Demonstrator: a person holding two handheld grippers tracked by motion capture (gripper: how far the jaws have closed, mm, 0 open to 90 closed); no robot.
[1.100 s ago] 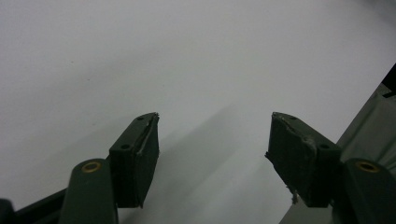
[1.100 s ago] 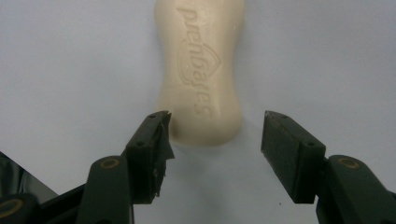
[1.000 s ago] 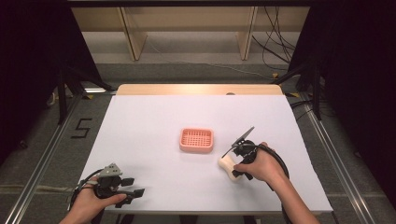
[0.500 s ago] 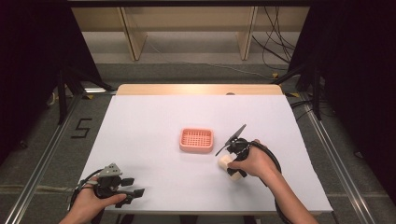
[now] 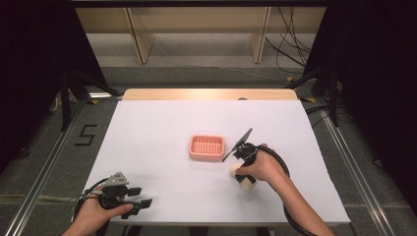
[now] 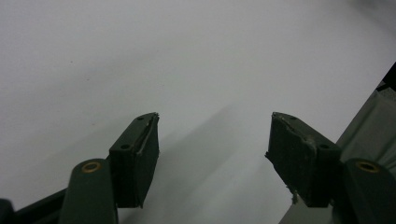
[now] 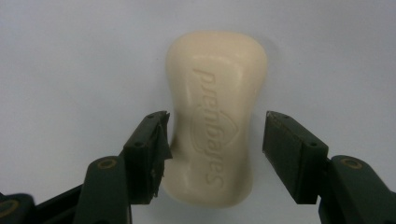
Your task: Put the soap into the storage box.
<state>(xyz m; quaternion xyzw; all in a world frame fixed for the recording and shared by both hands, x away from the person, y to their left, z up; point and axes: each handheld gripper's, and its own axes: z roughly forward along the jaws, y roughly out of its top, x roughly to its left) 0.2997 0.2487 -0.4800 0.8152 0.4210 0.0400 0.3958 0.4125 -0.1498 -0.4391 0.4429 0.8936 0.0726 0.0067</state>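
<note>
Smoothly waisted cream soap bar [image 7: 215, 121], embossed lettering

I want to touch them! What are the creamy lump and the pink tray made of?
The creamy lump looks like a bar of soap: smooth, waxy and matte, with letters pressed into its top. The pink tray seems to be moulded plastic, with a slotted bottom and rounded rim, though its finish is hard to judge.
</note>
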